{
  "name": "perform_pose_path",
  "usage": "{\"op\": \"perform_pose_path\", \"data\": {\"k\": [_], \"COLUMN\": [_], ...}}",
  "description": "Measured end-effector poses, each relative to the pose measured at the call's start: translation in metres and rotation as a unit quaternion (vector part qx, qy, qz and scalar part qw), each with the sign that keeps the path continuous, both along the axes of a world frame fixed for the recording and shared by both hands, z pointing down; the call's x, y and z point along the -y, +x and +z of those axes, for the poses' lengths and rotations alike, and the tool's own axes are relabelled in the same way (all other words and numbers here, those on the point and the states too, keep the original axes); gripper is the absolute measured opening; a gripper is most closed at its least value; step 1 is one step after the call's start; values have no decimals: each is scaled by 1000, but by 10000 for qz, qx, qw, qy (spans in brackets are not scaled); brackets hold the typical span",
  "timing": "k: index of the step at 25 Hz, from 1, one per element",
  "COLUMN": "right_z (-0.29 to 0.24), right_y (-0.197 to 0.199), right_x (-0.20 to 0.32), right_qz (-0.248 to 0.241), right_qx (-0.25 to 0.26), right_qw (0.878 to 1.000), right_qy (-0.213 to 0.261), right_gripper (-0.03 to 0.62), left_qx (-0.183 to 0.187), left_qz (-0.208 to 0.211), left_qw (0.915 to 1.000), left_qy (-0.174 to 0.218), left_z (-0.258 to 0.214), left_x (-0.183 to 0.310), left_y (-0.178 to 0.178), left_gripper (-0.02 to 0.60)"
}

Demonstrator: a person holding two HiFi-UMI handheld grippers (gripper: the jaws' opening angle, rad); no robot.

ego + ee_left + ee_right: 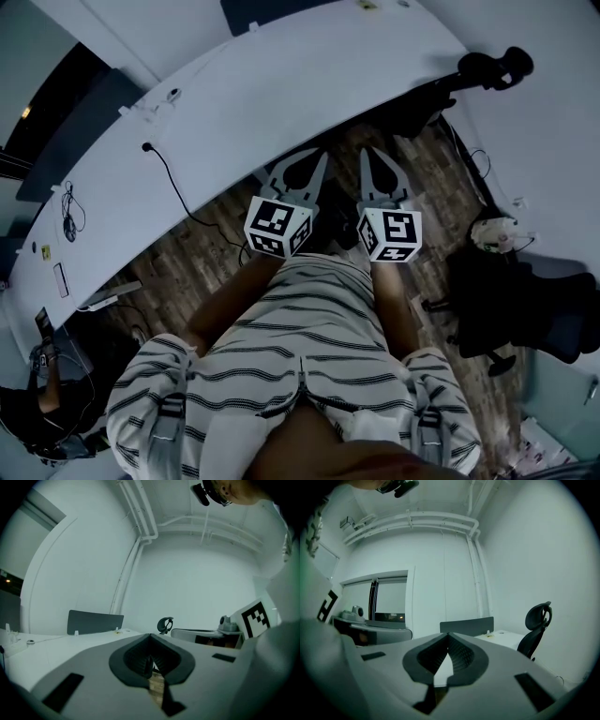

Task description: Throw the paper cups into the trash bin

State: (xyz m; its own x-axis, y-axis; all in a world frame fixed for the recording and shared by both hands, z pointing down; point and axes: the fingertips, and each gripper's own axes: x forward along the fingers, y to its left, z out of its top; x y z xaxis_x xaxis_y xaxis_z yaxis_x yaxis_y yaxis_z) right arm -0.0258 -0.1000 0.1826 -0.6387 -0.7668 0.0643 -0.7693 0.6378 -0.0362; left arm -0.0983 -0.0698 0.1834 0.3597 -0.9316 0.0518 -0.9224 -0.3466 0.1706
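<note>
No paper cup shows in any view, and I cannot make out a trash bin. In the head view both grippers are held side by side above the wooden floor, pointing at the edge of the long white desk [281, 89]. My left gripper [307, 167] has its jaws together with nothing between them; its own view shows the tips [150, 637] meeting. My right gripper [377, 161] is shut the same way and holds nothing, its tips [449, 636] closed in its own view. The person's striped clothing fills the lower part of the head view.
A black office chair [520, 314] stands at the right, another [492, 67] at the desk's far end. A small whitish object [493, 232] lies on the floor nearby, too small to identify. Cables run across the desk and floor [187, 262]. A dark divider panel [93, 622] sits on the desk.
</note>
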Motion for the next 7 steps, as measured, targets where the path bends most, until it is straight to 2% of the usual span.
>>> {"op": "perform_pose_path", "data": {"k": [7], "right_z": [1], "right_y": [4], "right_x": [-2], "right_qz": [-15], "right_qx": [23], "right_qw": [10000], "right_qy": [51], "right_gripper": [9], "left_qx": [-15], "left_qz": [-15], "left_qw": [10000], "left_qy": [33], "left_z": [2], "left_x": [-1], "left_y": [2], "left_gripper": [25]}}
